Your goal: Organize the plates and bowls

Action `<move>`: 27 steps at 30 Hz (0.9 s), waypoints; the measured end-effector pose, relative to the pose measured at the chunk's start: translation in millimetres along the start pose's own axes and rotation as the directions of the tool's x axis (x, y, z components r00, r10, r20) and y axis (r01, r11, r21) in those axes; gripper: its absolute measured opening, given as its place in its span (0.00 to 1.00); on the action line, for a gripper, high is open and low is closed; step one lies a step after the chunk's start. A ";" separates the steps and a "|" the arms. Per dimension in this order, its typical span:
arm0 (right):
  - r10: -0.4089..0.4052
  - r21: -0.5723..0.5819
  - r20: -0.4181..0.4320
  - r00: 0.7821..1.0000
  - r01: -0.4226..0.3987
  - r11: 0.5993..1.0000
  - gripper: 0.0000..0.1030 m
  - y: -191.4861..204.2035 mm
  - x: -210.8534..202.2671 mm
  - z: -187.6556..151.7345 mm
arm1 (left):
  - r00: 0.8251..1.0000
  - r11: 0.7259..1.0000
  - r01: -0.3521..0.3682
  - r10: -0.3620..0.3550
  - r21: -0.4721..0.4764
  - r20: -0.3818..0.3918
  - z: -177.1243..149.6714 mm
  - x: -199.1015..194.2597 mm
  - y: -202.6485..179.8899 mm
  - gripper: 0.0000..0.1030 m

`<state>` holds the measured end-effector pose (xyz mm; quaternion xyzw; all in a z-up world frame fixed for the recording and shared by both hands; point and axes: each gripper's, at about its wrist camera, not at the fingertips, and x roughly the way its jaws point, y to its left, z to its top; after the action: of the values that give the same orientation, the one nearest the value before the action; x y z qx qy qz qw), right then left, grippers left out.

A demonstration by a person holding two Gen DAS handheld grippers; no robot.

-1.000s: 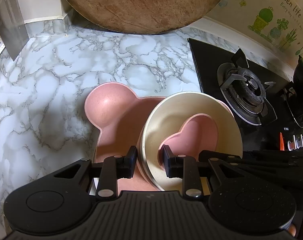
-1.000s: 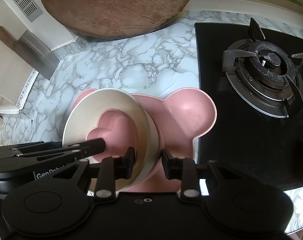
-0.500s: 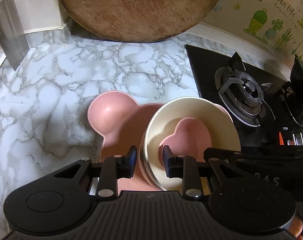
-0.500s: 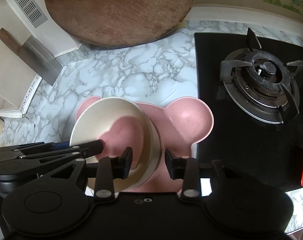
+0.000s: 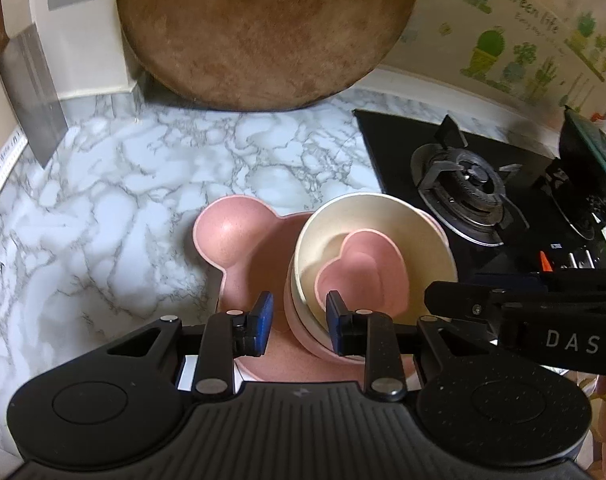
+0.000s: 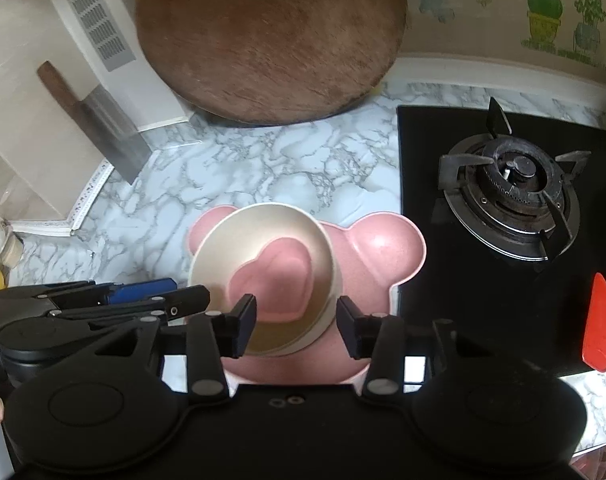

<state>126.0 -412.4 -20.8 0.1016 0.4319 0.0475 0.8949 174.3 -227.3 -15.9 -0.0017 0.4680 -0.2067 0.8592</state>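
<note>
Since a second earlier the right gripper [image 6: 296, 326] had opened — its fingers, which had straddled the cream bowl's right rim, now stood wide, one at each side of the near rim, with a gap at each side and nothing held. The left gripper [image 5: 296, 322] had kept its narrow gap, and the stack sat a little farther from both cameras.

In the left view the left gripper's fingers [image 5: 263, 320] straddled the near-left rim of the cream bowl [image 5: 423, 248], one pad outside and one inside; whether the pads pressed the wall could not be told. The right gripper [image 5: 435, 296] reached in from the right edge, at the bowl's right side.

A pink heart dish [image 6: 279, 280] lay nested in the cream bowl [image 6: 223, 256], which sat in another pink bowl [image 5: 293, 320] on a pink bear plate [image 6: 383, 252]. The plate rested on the marble counter [image 6: 263, 160], just beside the black hob [image 6: 423, 200].

Beyond — a burner [image 6: 515, 196] on the hob, a round wooden board [image 6: 271, 36] leaning on the wall, and a cleaver [image 6: 99, 120] propped at far left.
</note>
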 end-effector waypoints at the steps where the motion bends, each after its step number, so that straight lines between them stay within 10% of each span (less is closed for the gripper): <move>1: 0.000 -0.002 0.009 1.000 0.000 1.000 0.47 2.0 -2.9 -1.5 | 1.000 1.000 0.003 -0.003 0.005 0.010 -1.5 -4.3 0.1 0.32; 14: 0.030 -0.084 0.180 0.983 -0.015 0.996 0.70 29.6 -44.4 -35.1 | 0.986 0.998 0.005 -0.015 0.063 0.163 -27.4 -63.2 8.1 0.64; 27: 0.084 -0.192 0.344 0.935 -0.018 0.981 0.94 54.3 -78.7 -79.1 | 0.959 0.993 -0.020 -0.015 0.118 0.282 -72.5 -104.8 21.7 0.67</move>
<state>15.2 -362.0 3.4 0.0355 0.2564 0.0921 0.9615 73.7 -156.2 23.3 0.0210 0.3276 -0.2309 0.9159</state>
